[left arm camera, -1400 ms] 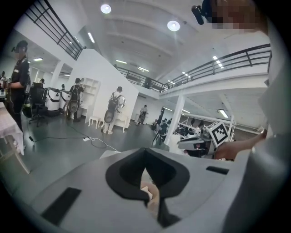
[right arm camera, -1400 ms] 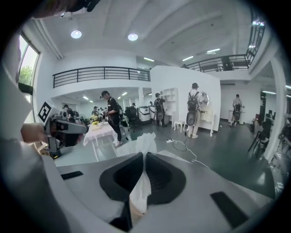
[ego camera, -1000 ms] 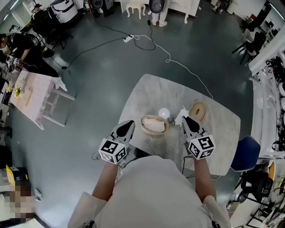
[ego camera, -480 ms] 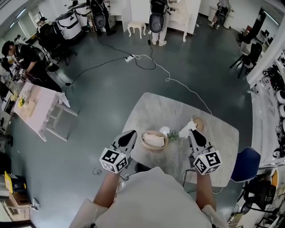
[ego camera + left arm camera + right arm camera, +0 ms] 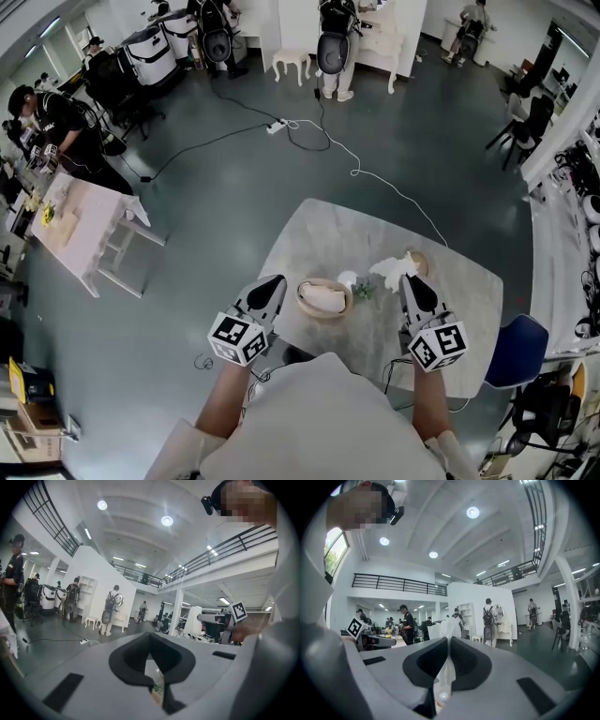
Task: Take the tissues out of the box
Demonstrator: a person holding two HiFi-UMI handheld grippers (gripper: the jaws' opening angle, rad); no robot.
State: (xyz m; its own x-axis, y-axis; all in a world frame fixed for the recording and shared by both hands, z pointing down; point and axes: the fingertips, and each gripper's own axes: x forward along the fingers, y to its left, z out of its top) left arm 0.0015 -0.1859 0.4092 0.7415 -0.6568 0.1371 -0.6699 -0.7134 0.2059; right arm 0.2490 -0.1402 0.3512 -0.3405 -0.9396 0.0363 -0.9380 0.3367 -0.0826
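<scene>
Your right gripper (image 5: 406, 278) has its jaws pinched on the white tissue (image 5: 391, 269), so pull slowly straight up above the round box (image 5: 422, 262); the left gripper (image 5: 275, 279) has its jaws closed, empty.

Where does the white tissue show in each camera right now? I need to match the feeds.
Head view: crumpled white tissue at the right claw's tip, over the grey marble table, right of centre.
Left gripper view: not made out.
Right gripper view: centre, pinched in the shut jaws, poking above them.
Shared landmark: person with black backpack beside the small white stool.
</scene>
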